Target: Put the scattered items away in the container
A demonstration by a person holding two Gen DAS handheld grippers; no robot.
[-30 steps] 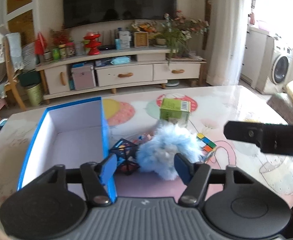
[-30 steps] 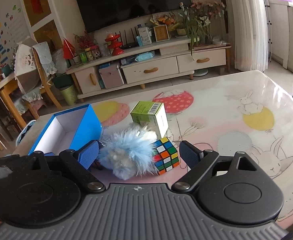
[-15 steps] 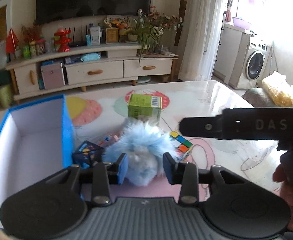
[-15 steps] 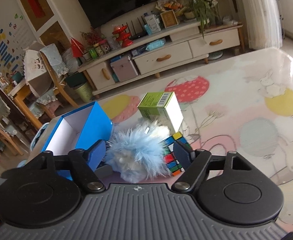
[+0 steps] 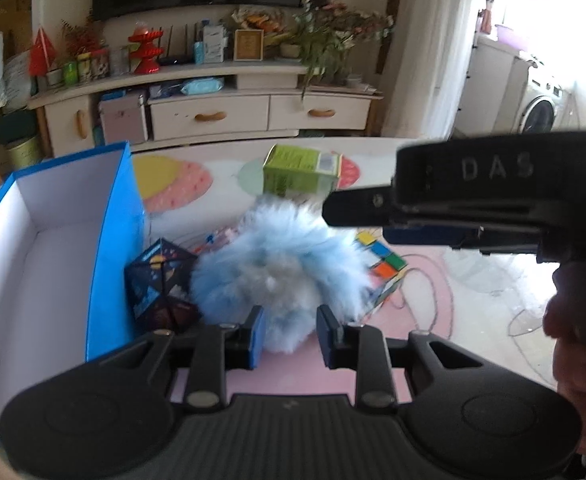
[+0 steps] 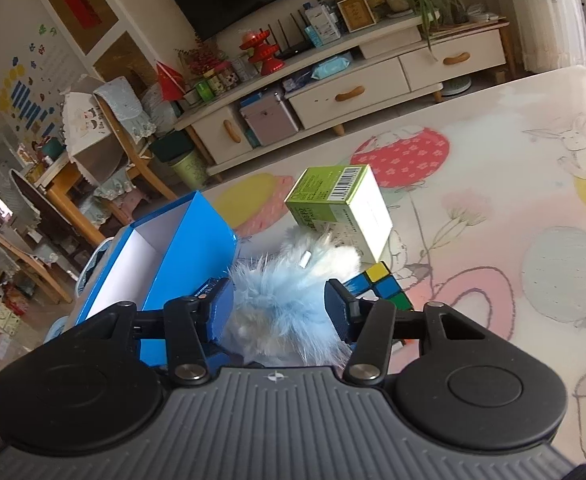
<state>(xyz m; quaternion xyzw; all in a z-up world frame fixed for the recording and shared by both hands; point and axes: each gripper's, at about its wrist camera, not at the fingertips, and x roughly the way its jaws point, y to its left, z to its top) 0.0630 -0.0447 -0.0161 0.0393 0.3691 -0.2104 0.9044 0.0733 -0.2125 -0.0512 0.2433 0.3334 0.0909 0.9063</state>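
Left wrist view: the left gripper [image 5: 289, 334] has its jaws narrowed on the near fringe of the blue fluffy pompom [image 5: 281, 272]; whether the pads truly pinch the fur cannot be told. The pompom lies on the tabletop [image 5: 473, 304] between a dark folding cube [image 5: 159, 284] and a Rubik's cube [image 5: 381, 276], with a green carton [image 5: 301, 174] beyond; the open blue box [image 5: 111, 240] stands just left of the dark cube. The right gripper [image 5: 357, 210] crosses above from the right. Right wrist view: the right gripper [image 6: 279, 304] straddles the pompom [image 6: 285, 300], jaws apart. The pompom is judged light, soft and compressible, best held deep through its core, not by loose fur. Free tabletop [image 6: 513, 208] lies rightward; the box [image 6: 189, 248] wall is close on the left
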